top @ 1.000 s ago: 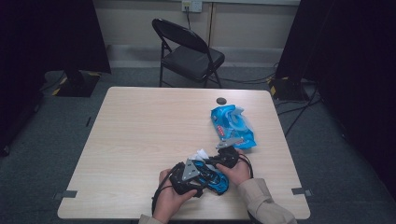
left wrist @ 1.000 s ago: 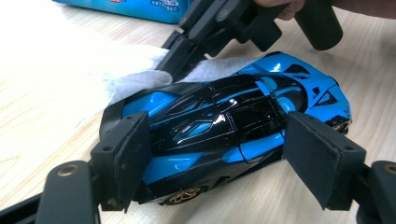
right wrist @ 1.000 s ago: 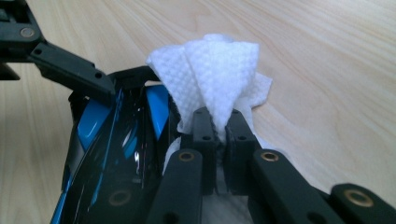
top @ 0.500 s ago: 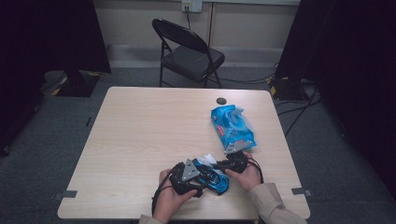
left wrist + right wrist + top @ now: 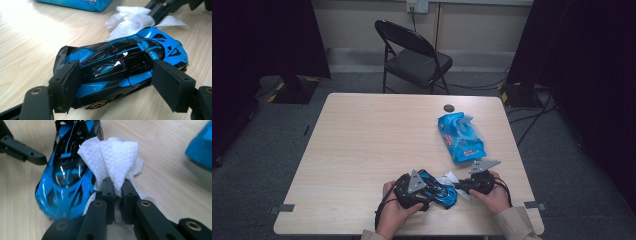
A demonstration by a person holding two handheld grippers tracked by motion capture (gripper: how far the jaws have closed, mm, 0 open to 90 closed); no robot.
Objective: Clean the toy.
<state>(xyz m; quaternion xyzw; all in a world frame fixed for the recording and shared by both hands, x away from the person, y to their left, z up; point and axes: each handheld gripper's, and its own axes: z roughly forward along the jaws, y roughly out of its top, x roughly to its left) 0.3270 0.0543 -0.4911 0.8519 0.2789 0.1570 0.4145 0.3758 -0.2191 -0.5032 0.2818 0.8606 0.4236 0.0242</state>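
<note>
pack [image 5: 75, 3] – cut by top edge | toy car [image 5: 67, 170] tail – cropped

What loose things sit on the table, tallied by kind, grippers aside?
Toy car, blue and black, between the left gripper's jaws: 1
White wipe, pinched by the right gripper: 1
Blue wipes pack: 1
Small dark round thing: 1
Total: 4

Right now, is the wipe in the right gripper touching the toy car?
Touching. In the right gripper view, the white wipe pinched by the right gripper lies against the side of the blue toy car, with no gap.
</note>
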